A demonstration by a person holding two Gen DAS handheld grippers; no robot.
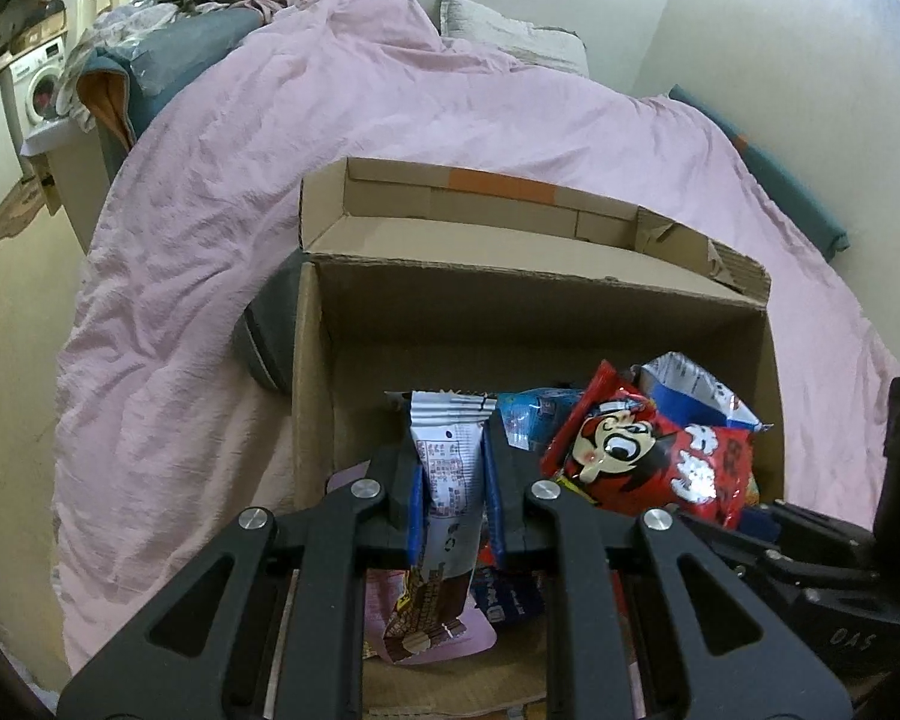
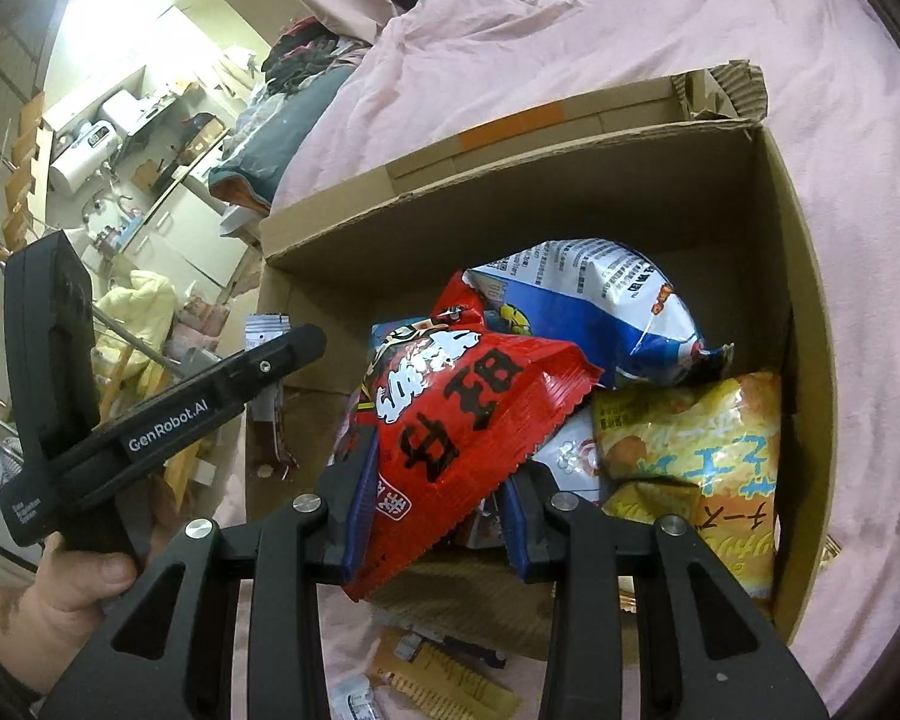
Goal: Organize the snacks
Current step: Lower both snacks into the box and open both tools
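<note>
An open cardboard box (image 1: 540, 276) sits on a bed covered by a pink sheet (image 1: 210, 240). My left gripper (image 1: 453, 462) is shut on a silver-white snack bar wrapper (image 1: 444, 438), held upright over the box's near left edge. My right gripper (image 2: 444, 462) is shut on the lower end of a red cartoon snack bag (image 2: 456, 420), which leans into the box (image 2: 798, 300). That red bag (image 1: 648, 450) shows on the right of the left wrist view. In the right wrist view, a hand (image 2: 60, 600) holds the left gripper (image 2: 306, 342) at the box's left wall.
A blue-and-white bag (image 2: 600, 312), a yellow chip bag (image 2: 690, 438) and other packets lie in the box. Loose snack packets (image 2: 444, 678) lie on the sheet in front of it. A pillow (image 1: 510, 30) lies at the bed's head, and a washing machine (image 1: 36, 84) stands far left.
</note>
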